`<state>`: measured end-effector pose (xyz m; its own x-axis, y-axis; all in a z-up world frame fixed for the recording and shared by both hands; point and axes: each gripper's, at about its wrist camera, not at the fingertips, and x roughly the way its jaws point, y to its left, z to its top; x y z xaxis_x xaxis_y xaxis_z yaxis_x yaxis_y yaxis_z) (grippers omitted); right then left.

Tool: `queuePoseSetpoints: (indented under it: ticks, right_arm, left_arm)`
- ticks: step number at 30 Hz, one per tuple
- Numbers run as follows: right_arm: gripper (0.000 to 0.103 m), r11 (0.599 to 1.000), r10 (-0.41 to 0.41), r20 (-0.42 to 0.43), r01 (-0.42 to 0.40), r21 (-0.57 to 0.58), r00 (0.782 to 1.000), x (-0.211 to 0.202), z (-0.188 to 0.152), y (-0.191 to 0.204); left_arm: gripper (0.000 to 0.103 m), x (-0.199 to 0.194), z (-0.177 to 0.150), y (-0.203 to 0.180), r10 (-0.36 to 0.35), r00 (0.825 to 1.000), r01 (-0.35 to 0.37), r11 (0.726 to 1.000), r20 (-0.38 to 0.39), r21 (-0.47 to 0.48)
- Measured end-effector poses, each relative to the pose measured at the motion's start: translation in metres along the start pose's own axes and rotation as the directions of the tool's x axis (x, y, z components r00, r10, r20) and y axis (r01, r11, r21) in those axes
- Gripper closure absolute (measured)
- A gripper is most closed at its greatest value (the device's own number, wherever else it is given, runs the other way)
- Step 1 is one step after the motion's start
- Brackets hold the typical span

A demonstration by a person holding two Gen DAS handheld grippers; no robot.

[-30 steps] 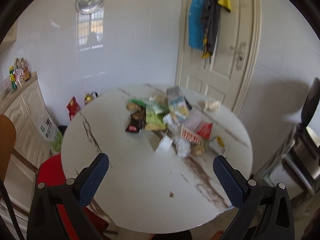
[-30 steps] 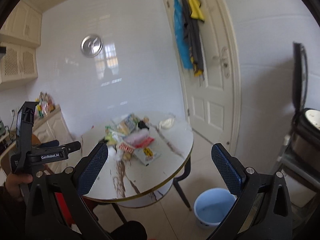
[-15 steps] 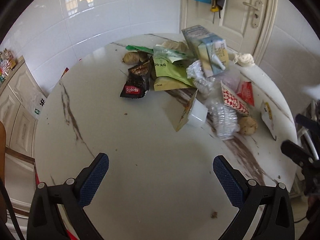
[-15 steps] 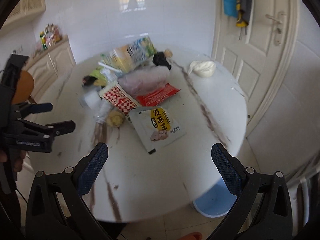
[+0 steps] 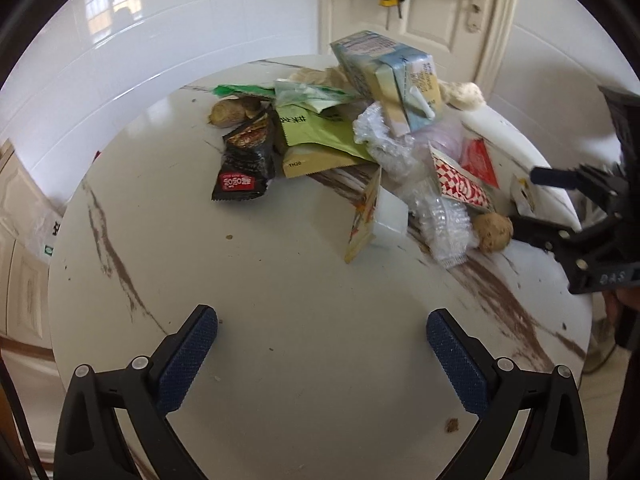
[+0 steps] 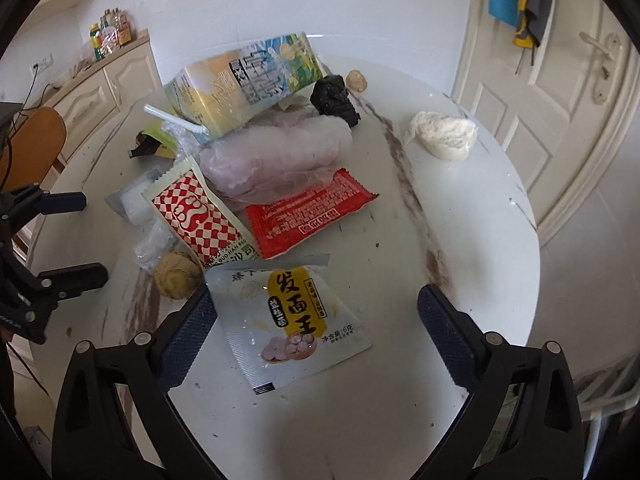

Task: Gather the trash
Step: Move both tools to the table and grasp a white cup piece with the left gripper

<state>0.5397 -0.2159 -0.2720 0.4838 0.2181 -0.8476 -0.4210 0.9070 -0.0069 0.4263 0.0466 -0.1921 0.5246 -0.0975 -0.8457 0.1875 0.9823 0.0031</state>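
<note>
A heap of trash lies on a round white marble table (image 5: 280,360) (image 6: 460,208): a drink carton (image 5: 392,80) (image 6: 244,80), a black snack wrapper (image 5: 244,164), green wrappers (image 5: 316,132), a red-checked packet (image 5: 460,184) (image 6: 200,216), a red wrapper (image 6: 308,212), crumpled clear plastic (image 5: 440,220) and a white-and-yellow sachet (image 6: 288,320). My left gripper (image 5: 322,354) hovers open over bare tabletop, short of the heap. My right gripper (image 6: 316,328) is open, its fingers straddling the sachet. Each gripper shows at the edge of the other's view.
A white crumpled wad (image 6: 444,140) sits apart near the table's far edge by a white door (image 6: 560,80). Brown lumps (image 5: 492,232) (image 6: 176,276) lie among the wrappers. Cabinets with bottles (image 6: 108,36) and a wooden chair back (image 6: 36,148) stand to the left.
Both grippers have come down and closer to the table; the trash heap now fills the views. The right gripper has reached the sachet. Both stay open.
</note>
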Motion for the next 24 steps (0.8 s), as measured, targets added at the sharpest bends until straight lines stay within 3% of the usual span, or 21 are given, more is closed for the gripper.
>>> queuePoseSetpoints:
  ticks: [2,5,7,12,14,17,21,23,24]
  right_arm:
    - [0.007,1.0,-0.003,0.0,0.003,-0.011,1.0,0.001,0.001,0.0]
    - [0.025,1.0,0.014,0.013,-0.013,-0.028,1.0,-0.002,0.001,0.004]
    - [0.053,0.999,0.024,0.024,-0.023,-0.036,0.999,-0.005,0.001,0.005]
    - [0.068,0.998,0.061,0.039,-0.06,-0.026,0.997,-0.011,-0.003,0.006]
    - [0.071,0.996,0.085,0.046,-0.085,-0.008,0.995,-0.013,-0.005,0.005]
    - [0.076,0.992,0.12,0.062,-0.122,0.018,0.991,-0.016,-0.008,0.004]
    - [0.077,0.988,0.142,0.082,-0.146,0.05,0.987,-0.02,-0.013,0.004]
    - [0.077,0.985,0.154,0.087,-0.16,0.063,0.984,-0.021,-0.016,0.004]
    - [0.077,0.984,0.156,0.093,-0.163,0.072,0.983,-0.022,-0.017,0.004]
  left_arm:
    - [0.001,0.002,0.001,0.0,0.007,1.0,-0.007,1.0,0.011,-0.008]
    - [0.001,0.006,0.006,-0.01,0.002,1.0,-0.002,1.0,0.017,-0.002]
    - [0.001,0.009,0.01,-0.016,-0.001,1.0,0.001,1.0,0.015,0.011]
    - [0.001,0.018,0.026,-0.027,0.032,0.999,-0.034,0.998,0.023,0.057]
    - [0.007,0.021,0.029,-0.029,0.016,1.0,-0.017,0.998,0.018,0.063]
    - [0.03,0.023,0.032,-0.028,-0.044,0.999,0.043,0.997,0.027,0.065]
    - [0.067,0.02,0.032,-0.021,-0.039,0.998,0.036,0.997,0.045,0.065]
    - [0.068,0.024,0.035,-0.019,-0.023,0.998,0.02,0.997,0.05,0.072]
    - [0.073,0.025,0.034,-0.019,-0.032,0.998,0.028,0.997,0.053,0.071]
